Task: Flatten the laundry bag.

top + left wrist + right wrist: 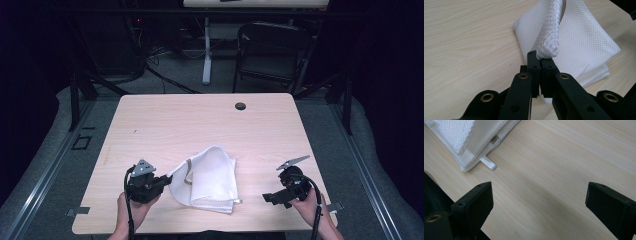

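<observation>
The left gripper pinches a lifted edge of the white mesh cloth; best carry that edge low and flat across the fold. The right gripper waits wide open beside it on the table, ready to pin the near corner.

One white mesh cloth lies folded on one wooden table. Two grippers are in use: the left gripper and the right gripper (each held by one hand, so two hands come in from the near edge). The tabletop has one dark round grommet. Beyond the table stands one black folding chair. One small white tab sticks out from the cloth's corner.
</observation>
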A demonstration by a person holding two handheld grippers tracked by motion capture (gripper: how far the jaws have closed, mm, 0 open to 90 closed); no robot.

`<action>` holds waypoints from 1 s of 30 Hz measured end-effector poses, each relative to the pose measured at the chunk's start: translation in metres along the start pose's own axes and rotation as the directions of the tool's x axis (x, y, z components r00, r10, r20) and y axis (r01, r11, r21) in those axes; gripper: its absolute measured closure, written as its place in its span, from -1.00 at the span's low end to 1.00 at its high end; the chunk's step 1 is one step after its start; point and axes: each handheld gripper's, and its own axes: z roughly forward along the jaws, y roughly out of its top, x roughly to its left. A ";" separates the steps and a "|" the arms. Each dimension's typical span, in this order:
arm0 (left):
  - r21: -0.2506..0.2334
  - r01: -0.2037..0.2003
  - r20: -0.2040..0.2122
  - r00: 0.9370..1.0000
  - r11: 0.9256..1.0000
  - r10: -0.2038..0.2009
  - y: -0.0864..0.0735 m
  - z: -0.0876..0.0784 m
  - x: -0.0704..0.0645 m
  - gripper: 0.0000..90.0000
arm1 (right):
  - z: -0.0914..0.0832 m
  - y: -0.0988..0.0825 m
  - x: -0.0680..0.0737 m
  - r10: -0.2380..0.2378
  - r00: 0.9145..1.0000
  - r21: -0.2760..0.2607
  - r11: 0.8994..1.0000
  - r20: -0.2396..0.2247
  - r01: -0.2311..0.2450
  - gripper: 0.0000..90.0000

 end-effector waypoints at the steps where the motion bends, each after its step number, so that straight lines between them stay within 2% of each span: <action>1: 0.001 -0.009 -0.007 1.000 1.000 0.009 0.000 0.000 0.000 0.96 | -0.001 0.002 0.001 -0.005 1.000 -0.001 1.000 -0.007 0.005 -0.84; 3: 0.008 -0.023 -0.019 1.000 1.000 0.023 -0.001 0.000 0.002 0.96 | -0.001 0.006 0.004 -0.011 1.000 -0.015 1.000 -0.003 0.011 -0.83; 5: 0.008 0.003 -0.020 1.000 1.000 -0.003 -0.003 0.001 0.005 0.96 | -0.001 0.010 0.008 -0.026 1.000 -0.018 0.999 0.000 0.026 -0.83; 6: 0.021 0.003 -0.023 1.000 1.000 -0.002 -0.003 0.000 0.007 0.96 | -0.001 0.012 0.010 -0.037 0.999 -0.013 0.999 0.004 0.037 -0.83; 12: 0.030 0.012 -0.026 1.000 0.999 -0.011 -0.005 0.001 0.012 0.96 | 0.005 0.026 0.020 -0.075 0.997 -0.023 0.997 -0.010 0.074 -0.82; 13: 0.030 0.013 -0.028 1.000 0.999 -0.012 -0.006 0.001 0.012 0.96 | 0.005 0.029 0.021 -0.092 0.996 -0.012 0.996 -0.013 0.092 -0.80; 18: 0.052 0.008 -0.030 1.000 0.999 -0.007 -0.007 0.000 0.014 0.96 | 0.017 0.045 0.027 -0.125 0.992 -0.017 0.992 -0.027 0.125 -0.71; 20: 0.055 0.005 -0.035 0.999 0.998 -0.003 -0.008 0.000 0.016 0.96 | 0.022 0.052 0.029 -0.146 0.989 -0.007 0.989 -0.014 0.146 -0.65; 22: 0.055 0.010 -0.031 0.999 0.998 -0.008 -0.008 -0.001 0.017 0.96 | 0.029 0.058 0.032 -0.150 0.989 -0.014 0.989 -0.012 0.150 -0.48; 23: 0.055 0.009 -0.030 1.000 0.998 -0.007 -0.008 -0.001 0.017 0.96 | 0.032 0.061 0.033 -0.156 0.988 -0.012 0.988 -0.014 0.156 -0.45; 26: 0.060 0.006 -0.024 1.000 0.998 -0.005 -0.009 -0.002 0.017 0.96 | 0.044 0.071 0.039 -0.156 0.987 -0.017 0.988 -0.039 0.156 -0.12; 27: 0.066 -0.002 -0.024 1.000 0.998 0.003 -0.009 -0.001 0.017 0.96 | 0.048 0.074 0.041 -0.168 0.985 -0.015 0.986 -0.031 0.167 0.15; 29: 0.074 -0.002 -0.024 1.000 0.997 0.004 -0.009 -0.001 0.019 0.96 | 0.055 0.078 0.045 -0.172 0.984 -0.019 0.985 -0.054 0.171 0.42; 30: 0.073 0.001 -0.026 1.000 0.997 0.001 -0.010 -0.001 0.019 0.96 | 0.060 0.079 0.047 -0.159 0.985 -0.032 0.987 -0.067 0.157 0.56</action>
